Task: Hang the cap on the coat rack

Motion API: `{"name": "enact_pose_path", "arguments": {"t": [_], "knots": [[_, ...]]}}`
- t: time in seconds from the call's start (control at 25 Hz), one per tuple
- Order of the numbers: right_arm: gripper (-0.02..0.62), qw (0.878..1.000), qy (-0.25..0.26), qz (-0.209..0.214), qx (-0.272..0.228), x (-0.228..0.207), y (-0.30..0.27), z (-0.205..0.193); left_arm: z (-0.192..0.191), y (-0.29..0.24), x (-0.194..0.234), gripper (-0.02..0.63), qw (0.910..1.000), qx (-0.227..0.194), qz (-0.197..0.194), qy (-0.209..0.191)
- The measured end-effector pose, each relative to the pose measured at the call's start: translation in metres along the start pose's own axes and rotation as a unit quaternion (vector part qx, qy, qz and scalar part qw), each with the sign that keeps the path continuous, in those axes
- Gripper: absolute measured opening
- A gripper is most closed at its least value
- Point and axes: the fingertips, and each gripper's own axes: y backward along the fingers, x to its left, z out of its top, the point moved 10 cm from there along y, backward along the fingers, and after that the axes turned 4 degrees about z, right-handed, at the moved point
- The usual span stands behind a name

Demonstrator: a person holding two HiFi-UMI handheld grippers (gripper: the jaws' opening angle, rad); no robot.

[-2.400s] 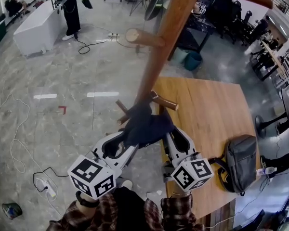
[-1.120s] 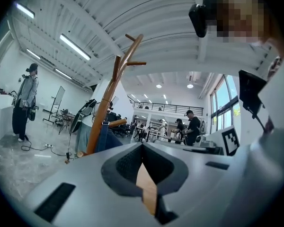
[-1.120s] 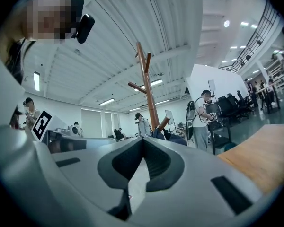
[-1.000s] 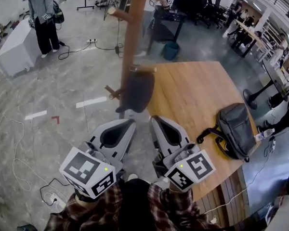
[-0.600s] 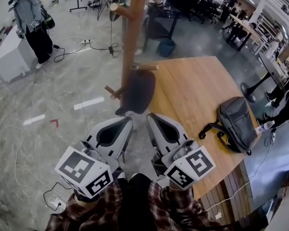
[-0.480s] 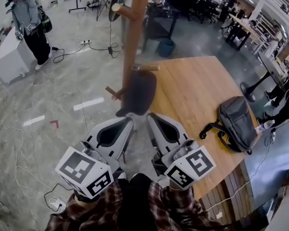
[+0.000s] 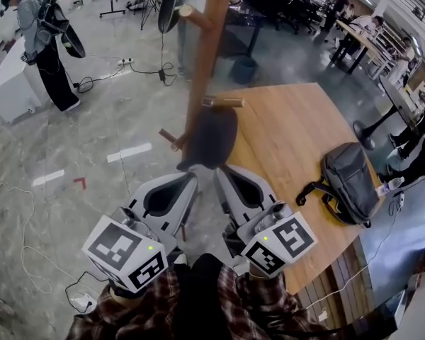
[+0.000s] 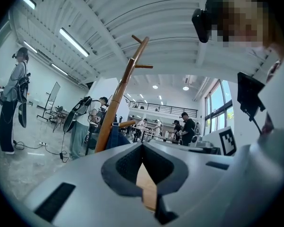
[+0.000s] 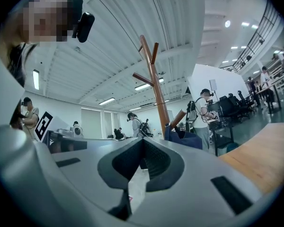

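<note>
Cap (image 7: 211,139): hung from a short peg (image 7: 224,102) of the coat rack (image 7: 207,48); it is draped dark against the pole, beside the table's edge.
Left gripper (image 7: 190,179): jaws are pressed together and nothing is held.
Right gripper (image 7: 219,173): jaws are likewise together and empty, near the cap but apart from it.
Risk: the cap is judged loosely seated. It could be slid off if the pole is bumped or the fabric is snagged by a gripper.
Count: one cap, one coat rack, three pegs seen from the head view, two grippers, one table (image 7: 297,140), one backpack (image 7: 348,183).
</note>
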Motion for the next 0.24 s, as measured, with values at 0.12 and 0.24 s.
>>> {"name": "enact_pose_path", "arguments": {"t": [0.12, 0.24], "knots": [[0.011, 1.0, -0.001, 0.002, 0.0, -0.0006, -0.0039, -0.0018, -0.0006, -0.0003, 0.0041, 0.011, 1.0, 0.001, 0.002, 0.0], [0.011, 1.0, -0.002, 0.004, 0.002, -0.0007, -0.0057, -0.0031, -0.0012, -0.0001, 0.0057, 0.011, 1.0, 0.002, 0.004, 0.0]]}}
